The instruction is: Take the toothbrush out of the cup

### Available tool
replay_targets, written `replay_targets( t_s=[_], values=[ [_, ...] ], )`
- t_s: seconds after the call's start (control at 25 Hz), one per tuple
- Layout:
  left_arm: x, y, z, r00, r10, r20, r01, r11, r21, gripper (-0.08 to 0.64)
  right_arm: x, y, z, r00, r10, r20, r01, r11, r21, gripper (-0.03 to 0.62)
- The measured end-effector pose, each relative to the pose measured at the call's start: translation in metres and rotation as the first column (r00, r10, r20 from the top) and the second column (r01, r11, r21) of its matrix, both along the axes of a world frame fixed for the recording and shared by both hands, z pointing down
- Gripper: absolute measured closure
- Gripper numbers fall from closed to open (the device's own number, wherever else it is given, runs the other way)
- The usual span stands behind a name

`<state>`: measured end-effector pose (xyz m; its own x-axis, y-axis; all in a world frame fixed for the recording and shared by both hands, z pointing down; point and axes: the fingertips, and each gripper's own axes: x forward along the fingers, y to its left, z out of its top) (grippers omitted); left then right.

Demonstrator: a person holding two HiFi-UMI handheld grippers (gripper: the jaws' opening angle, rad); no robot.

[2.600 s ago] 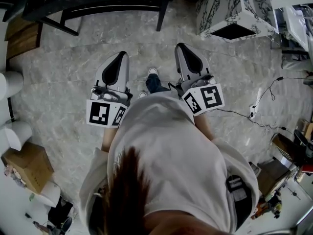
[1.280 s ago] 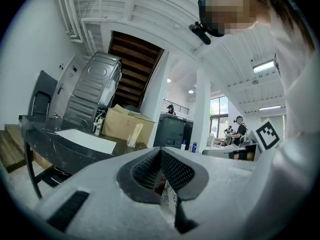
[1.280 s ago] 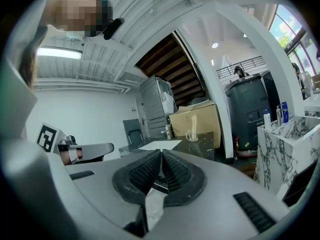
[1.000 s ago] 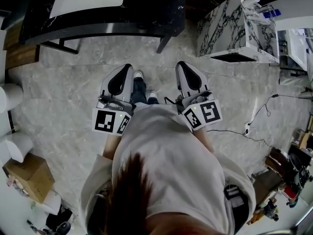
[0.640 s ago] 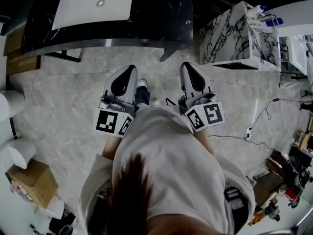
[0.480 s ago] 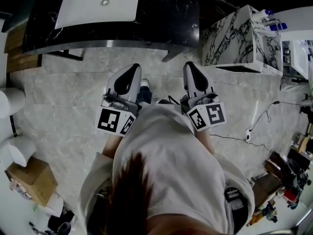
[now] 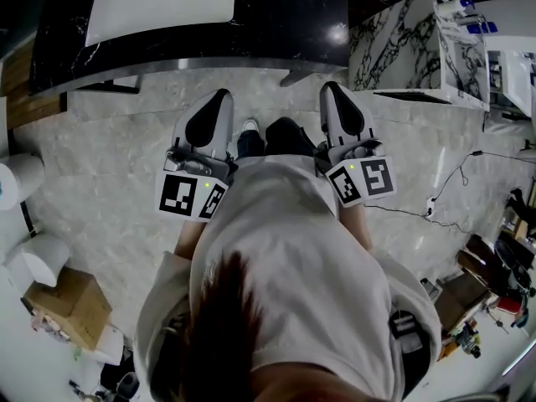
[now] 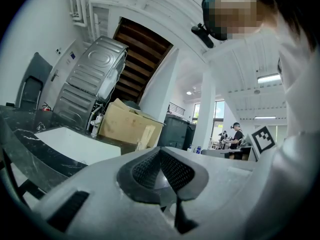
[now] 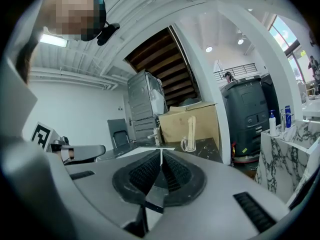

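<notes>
Both pairs of jaws are closed, with nothing between them, and the task has not really begun. In the head view the left gripper (image 7: pixel 219 99) and right gripper (image 7: pixel 333 90) are held side by side in front of the person's chest, pointing ahead over the floor (image 7: pixel 100 141). The black counter (image 7: pixel 285 15) with its white basin (image 7: pixel 159 7) now sits lower in the picture and nearer the gripper tips than a moment ago. I take this to mean the person is walking up to it and is not yet within reach. No cup shows in this view. In the left gripper view the ribbed pads meet at the tip, so the left gripper (image 8: pixel 160 151) is closed on nothing. Beyond it lie the basin (image 8: pixel 75 144) and a cardboard box (image 8: pixel 127 126). In the right gripper view the right gripper (image 9: pixel 161 154) is likewise pressed together and empty. Almost straight past its tip, well apart from it, the clear cup (image 9: pixel 188 145) stands on the counter (image 9: pixel 212 146). The pale toothbrush (image 9: pixel 191 126) stands upright inside it. The jaws must part before any grasp.
</notes>
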<state>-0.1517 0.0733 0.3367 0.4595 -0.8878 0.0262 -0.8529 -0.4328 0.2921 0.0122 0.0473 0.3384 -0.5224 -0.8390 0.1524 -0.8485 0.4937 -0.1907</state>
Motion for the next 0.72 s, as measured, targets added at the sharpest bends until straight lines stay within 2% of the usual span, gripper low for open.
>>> replay_targets(
  t_s=[0.24, 0.72],
  values=[
    [-0.002, -0.006, 0.003, 1.0, 0.02, -0.008, -0.02, 1.0, -0.011, 0.545, -0.005, -0.001, 0.0, 1.0, 0.009, -0.015, -0.01, 1.0, -0.013, 0.572],
    [-0.01, -0.027, 0.01, 1.0, -0.013, -0.029, 0.012, 0.999, -0.037, 0.545, -0.008, -0.024, 0.005, 1.0, -0.004, -0.026, 0.003, 0.999, -0.038, 0.572]
  ],
)
